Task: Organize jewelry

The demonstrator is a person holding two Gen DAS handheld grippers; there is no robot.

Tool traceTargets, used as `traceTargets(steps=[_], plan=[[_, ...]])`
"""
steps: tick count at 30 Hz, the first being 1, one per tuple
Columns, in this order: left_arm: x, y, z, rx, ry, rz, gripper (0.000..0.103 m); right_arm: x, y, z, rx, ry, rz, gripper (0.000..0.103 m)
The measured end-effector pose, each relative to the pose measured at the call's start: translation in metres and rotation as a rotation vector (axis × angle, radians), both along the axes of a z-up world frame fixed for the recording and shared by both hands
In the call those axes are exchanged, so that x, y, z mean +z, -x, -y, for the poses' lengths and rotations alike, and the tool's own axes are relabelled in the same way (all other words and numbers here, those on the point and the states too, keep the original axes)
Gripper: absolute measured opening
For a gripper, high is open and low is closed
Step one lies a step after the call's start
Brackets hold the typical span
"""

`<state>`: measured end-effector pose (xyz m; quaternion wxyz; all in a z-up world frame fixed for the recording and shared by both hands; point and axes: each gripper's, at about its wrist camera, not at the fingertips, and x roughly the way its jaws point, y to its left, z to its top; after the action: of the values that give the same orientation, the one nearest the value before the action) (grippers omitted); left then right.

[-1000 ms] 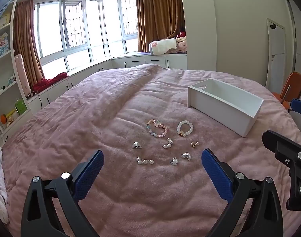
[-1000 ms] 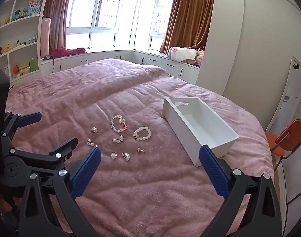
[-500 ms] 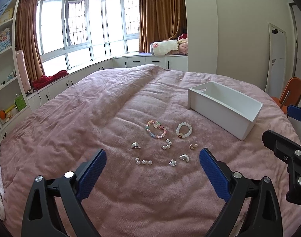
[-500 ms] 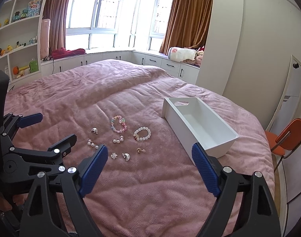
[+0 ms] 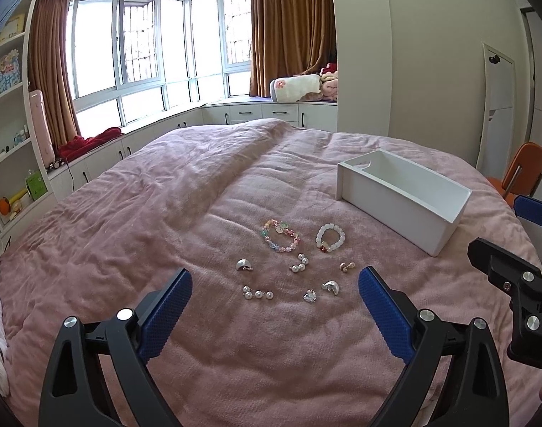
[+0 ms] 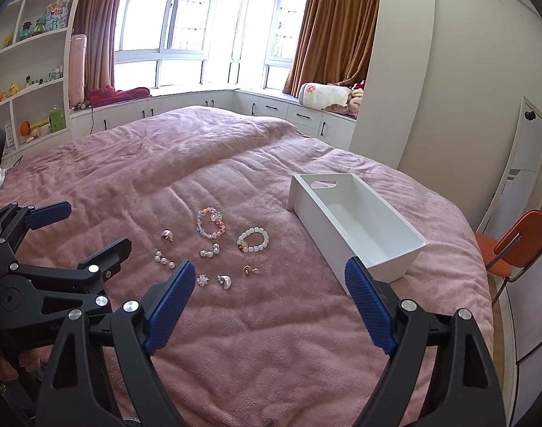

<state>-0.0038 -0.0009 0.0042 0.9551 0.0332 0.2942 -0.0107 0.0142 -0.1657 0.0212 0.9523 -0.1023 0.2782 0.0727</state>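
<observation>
Pink plush blanket (image 5: 128, 231) carries our jewelry mid-bed: silver ring (image 5: 244, 265), pastel bracelet (image 5: 280, 236), white bracelet (image 5: 330, 238), with the empty white box (image 5: 395, 199) toward the right edge. All light, small, slippery; we pinch bracelets across the beads. Left gripper (image 5: 274, 306) and right gripper (image 6: 269, 293) gape empty; the right has narrowed slightly since a second ago.

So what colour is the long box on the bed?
White rectangular box; clearest in the right wrist view.
</observation>
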Motion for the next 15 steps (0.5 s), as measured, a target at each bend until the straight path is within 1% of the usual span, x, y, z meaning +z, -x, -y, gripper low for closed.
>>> traceTargets(steps=[5, 8, 10, 15], plan=[[0.0, -0.0003, 0.0, 0.004, -0.006, -0.002, 0.096, -0.0005, -0.001, 0.0014, 0.002, 0.001, -0.002, 0.086], [-0.0006, -0.0005, -0.0004, 0.004, -0.006, -0.006, 0.096, -0.0011, -0.0002, 0.0015, 0.0, 0.004, -0.001, 0.09], [-0.0016, -0.0002, -0.0003, 0.004, -0.011, -0.011, 0.096, -0.001, 0.0001, 0.0014, 0.0, 0.009, 0.008, 0.096], [-0.0022, 0.0008, -0.0024, 0.013, -0.009, -0.01, 0.098, -0.0009, 0.0008, 0.0003, 0.005, 0.014, 0.016, 0.098]])
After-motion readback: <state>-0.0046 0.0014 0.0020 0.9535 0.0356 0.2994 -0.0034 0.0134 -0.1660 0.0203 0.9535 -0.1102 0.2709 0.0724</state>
